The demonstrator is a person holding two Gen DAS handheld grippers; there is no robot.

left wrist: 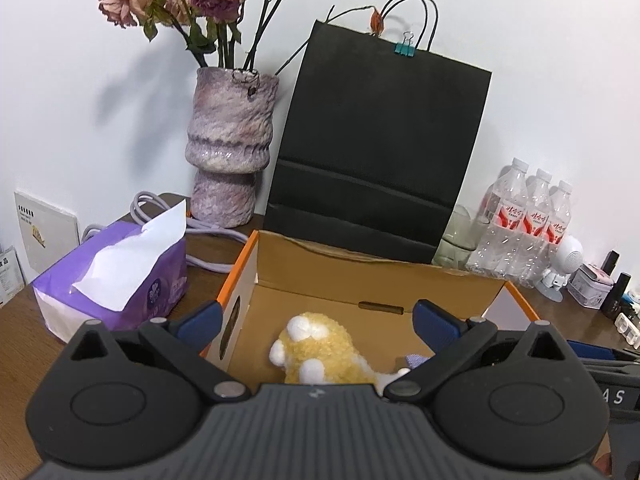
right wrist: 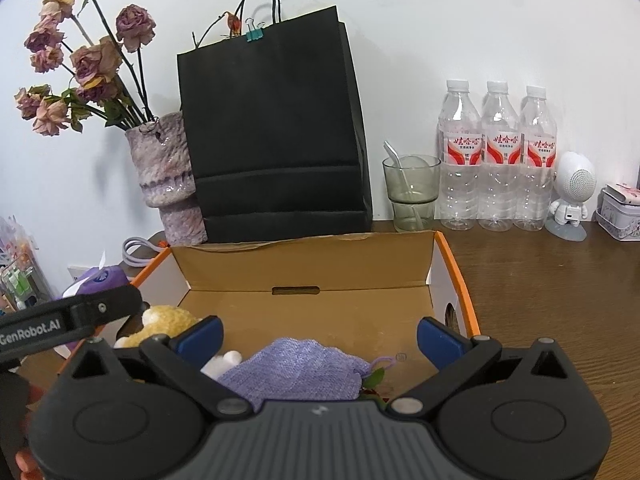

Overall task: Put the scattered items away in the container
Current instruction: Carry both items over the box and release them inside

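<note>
An open cardboard box with orange edges [left wrist: 340, 276] [right wrist: 308, 264] stands on the wooden table. A yellow plush toy with white paws [left wrist: 320, 354] [right wrist: 168, 320] lies inside it at the left. A purple knit pouch [right wrist: 296, 372] lies inside at the front, with a small green leafy item [right wrist: 374, 378] beside it. My left gripper [left wrist: 316, 320] is open and empty, above the plush toy. My right gripper [right wrist: 320, 334] is open and empty, above the pouch. The left gripper's body [right wrist: 68, 320] shows at the left of the right wrist view.
Behind the box stand a black paper bag [left wrist: 380, 148] [right wrist: 276, 128], a purple vase of dried roses [left wrist: 228, 148] [right wrist: 168, 176], a glass with a spoon [right wrist: 412, 192], three water bottles [right wrist: 498, 156], a white robot figurine [right wrist: 572, 196] and a tin [right wrist: 620, 216]. A purple tissue box [left wrist: 116, 276] sits left.
</note>
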